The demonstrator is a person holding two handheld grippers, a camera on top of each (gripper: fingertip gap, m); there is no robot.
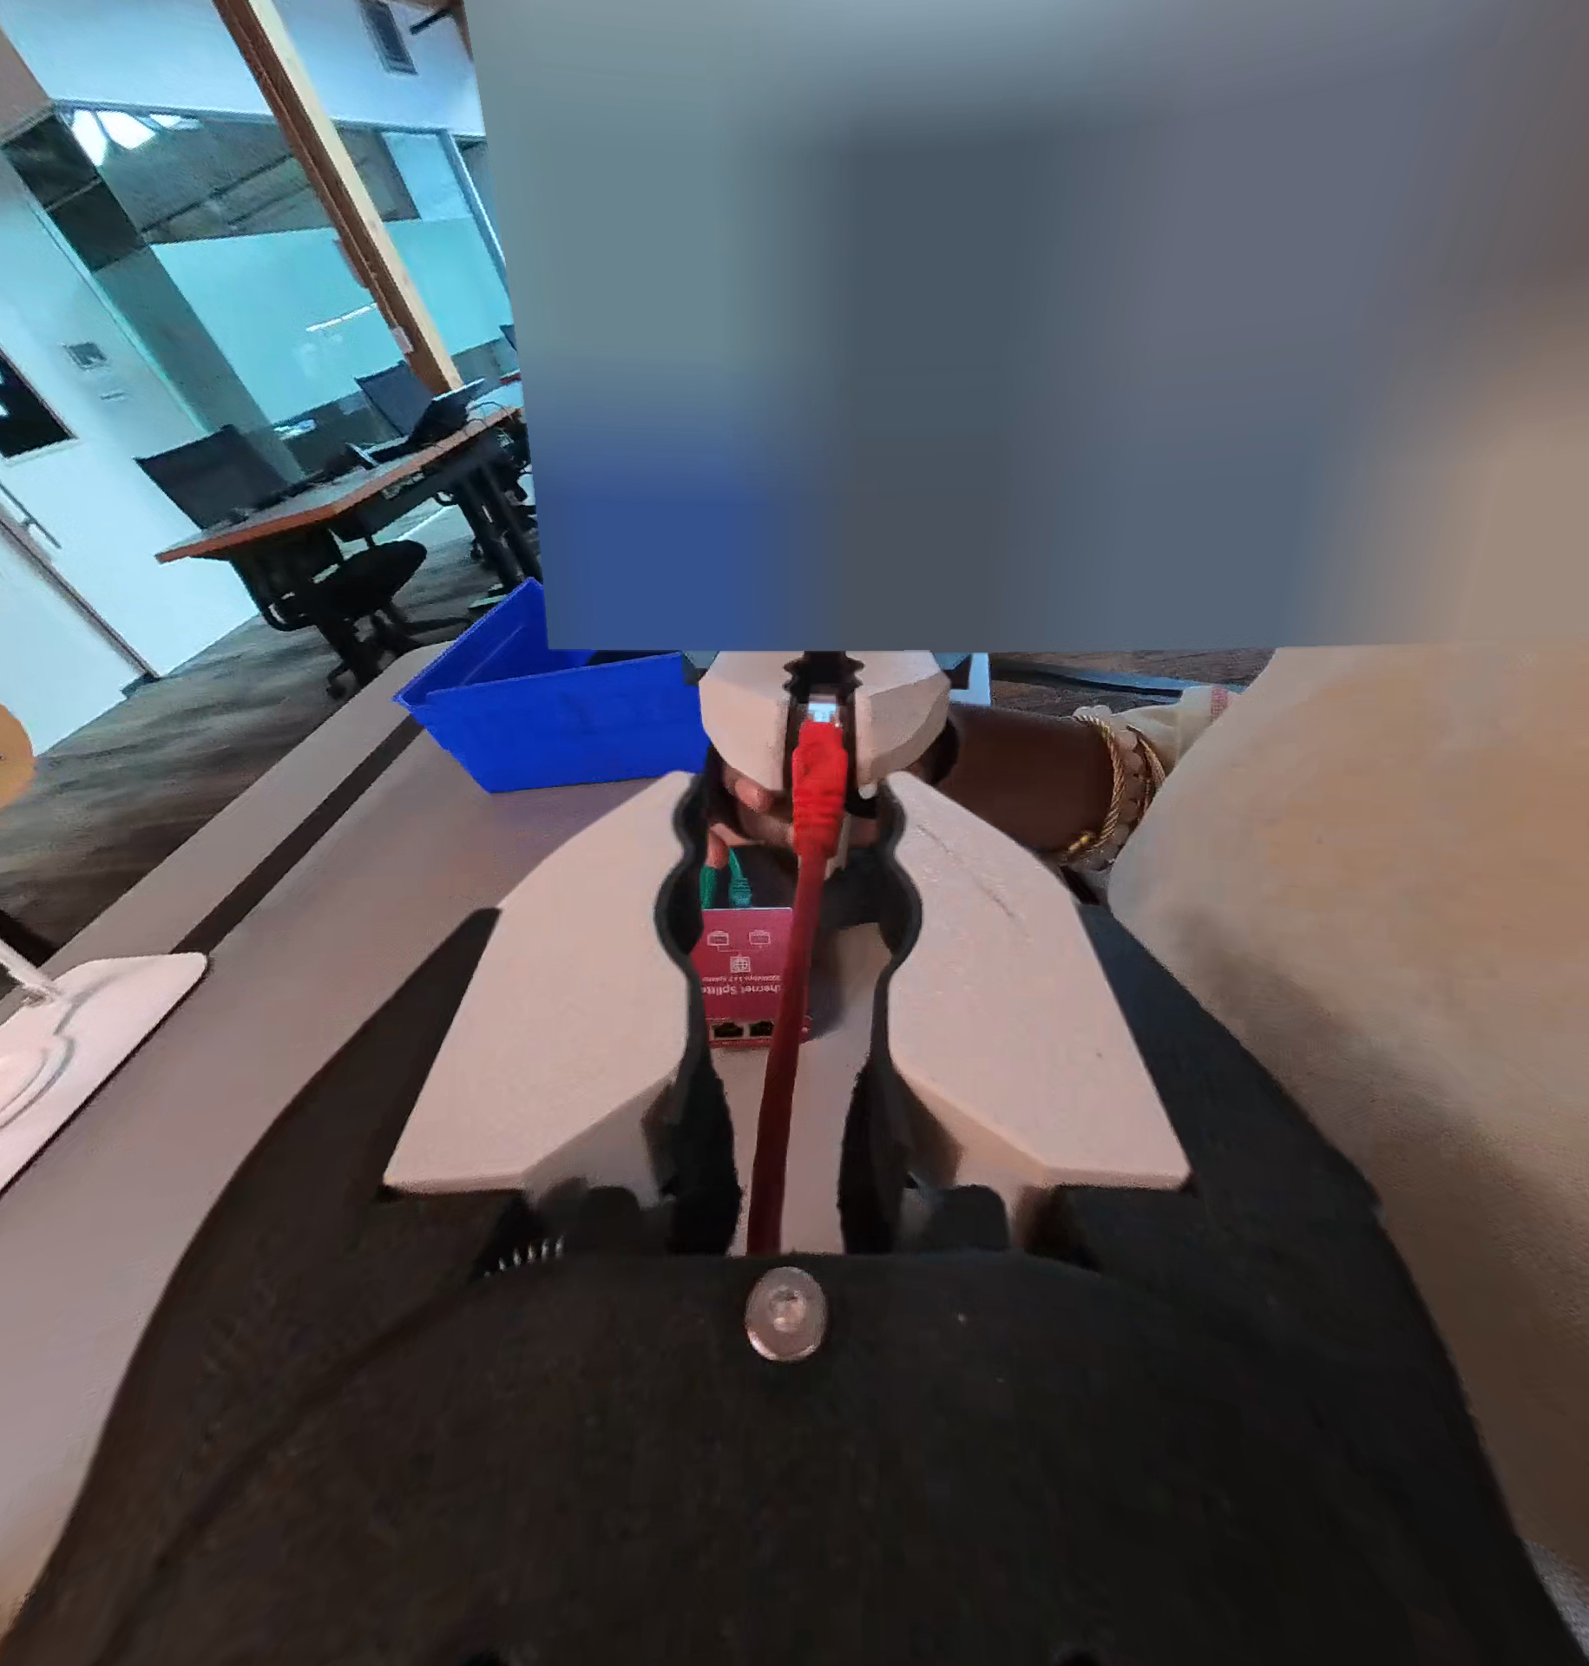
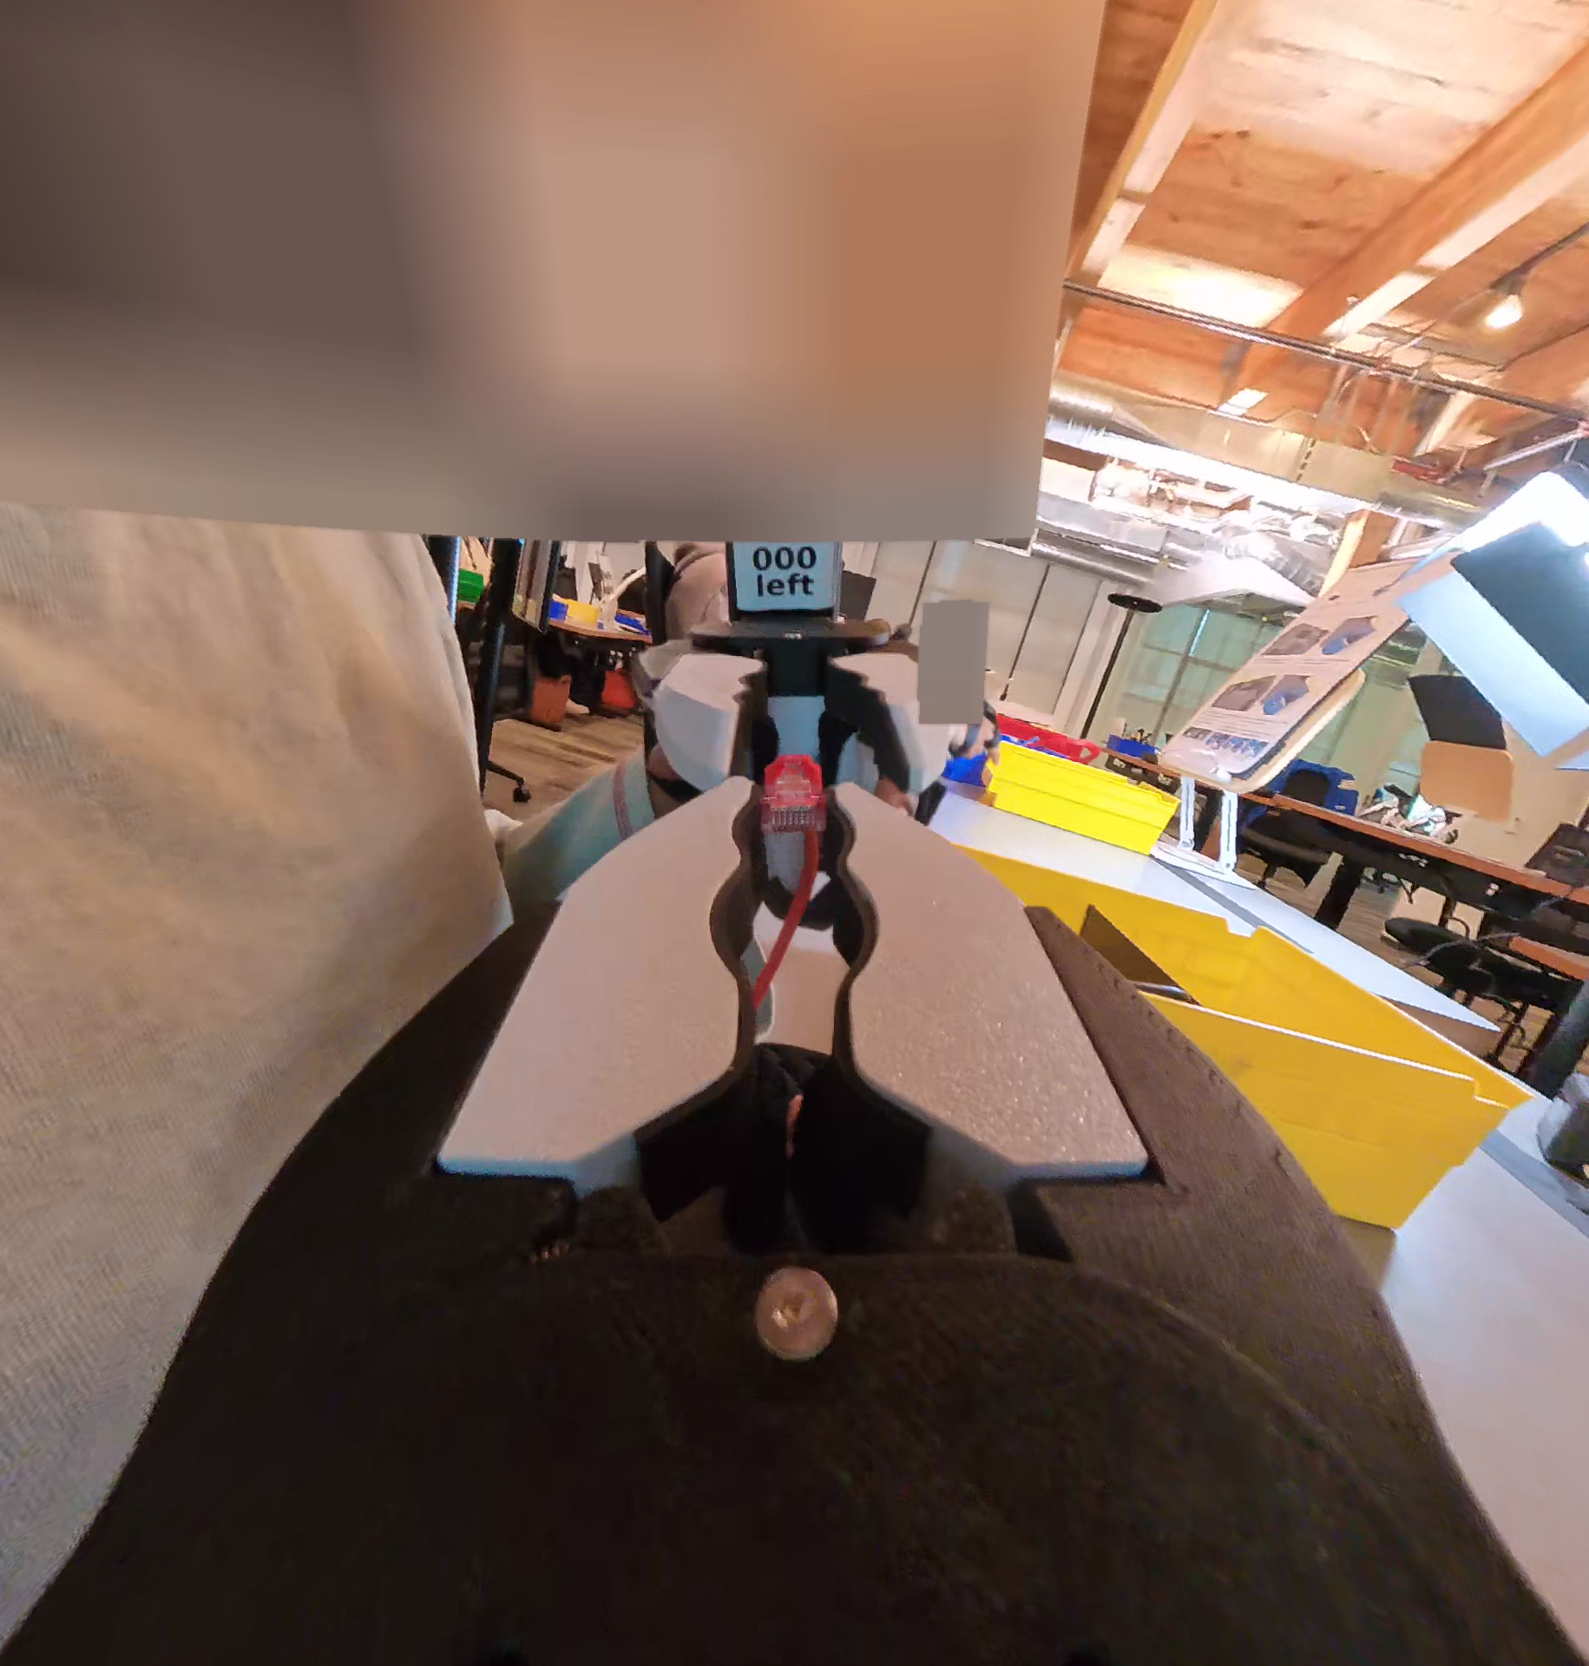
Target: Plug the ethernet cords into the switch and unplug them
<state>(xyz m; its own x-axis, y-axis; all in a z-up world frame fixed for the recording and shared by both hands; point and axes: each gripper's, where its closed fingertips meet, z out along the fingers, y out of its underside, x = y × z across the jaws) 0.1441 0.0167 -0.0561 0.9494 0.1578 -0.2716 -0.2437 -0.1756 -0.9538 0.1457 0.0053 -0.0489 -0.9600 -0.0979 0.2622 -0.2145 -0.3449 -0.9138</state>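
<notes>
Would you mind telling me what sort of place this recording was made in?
Probably an open-plan office or lab workspace: long desks with office chairs, glass partitions, and yellow parts bins under an exposed timber ceiling.

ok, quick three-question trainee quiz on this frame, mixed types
1. True or false: the red plug is seated in the red box on the table.
2. Which gripper pinches that plug? A left, B right, C neither.
3. Fill in: the cable at the box's far end is coloured ____.

Key: 1 false, it is held up in the air; 2 B, the right gripper; 3 green.
</notes>
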